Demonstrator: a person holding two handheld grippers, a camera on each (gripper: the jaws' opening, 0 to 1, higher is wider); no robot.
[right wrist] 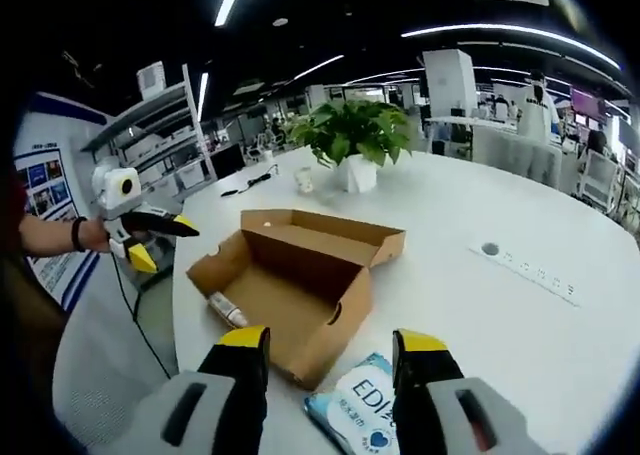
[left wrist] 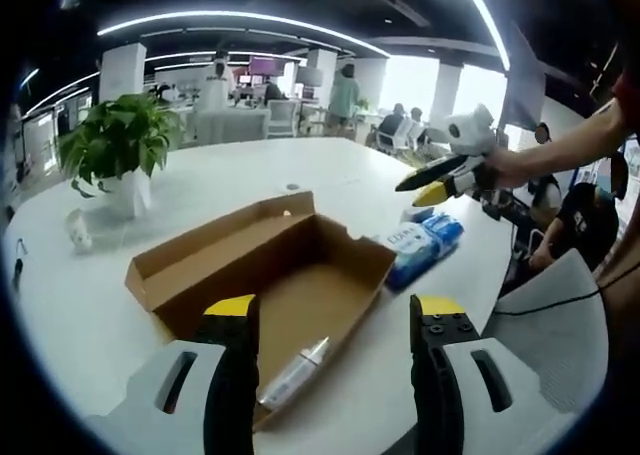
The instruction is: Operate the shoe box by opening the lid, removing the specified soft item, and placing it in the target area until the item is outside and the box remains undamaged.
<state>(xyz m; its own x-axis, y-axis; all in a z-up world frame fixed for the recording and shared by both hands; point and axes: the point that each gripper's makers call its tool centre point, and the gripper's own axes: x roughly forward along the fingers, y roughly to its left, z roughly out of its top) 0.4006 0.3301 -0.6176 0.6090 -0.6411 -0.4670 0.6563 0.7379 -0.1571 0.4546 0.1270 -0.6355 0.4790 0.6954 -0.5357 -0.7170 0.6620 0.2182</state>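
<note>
A brown cardboard shoe box (left wrist: pixel 300 275) lies open on the white table (left wrist: pixel 250 170), its lid (right wrist: pixel 330 233) folded back. A white tube (left wrist: pixel 295 373) rests inside, at the box's near end. The soft blue tissue pack (left wrist: pixel 422 243) lies on the table outside the box, against its side. My left gripper (left wrist: pixel 335 307) is open just in front of the box with nothing between its jaws. The right gripper (left wrist: pixel 410 188), in a person's hand, hovers above the pack. In the right gripper view the right gripper (right wrist: pixel 332 340) stands open over the pack (right wrist: pixel 362 407), beside the box (right wrist: pixel 290 280). The left gripper (right wrist: pixel 150 240) hangs open at the left.
A potted plant (left wrist: pixel 118 145) and a small white object (left wrist: pixel 78 233) stand at the table's far side. A round cable port (right wrist: pixel 490 248) sits in the tabletop. A grey chair (left wrist: pixel 555 325) is at the table's edge. People and desks fill the office behind.
</note>
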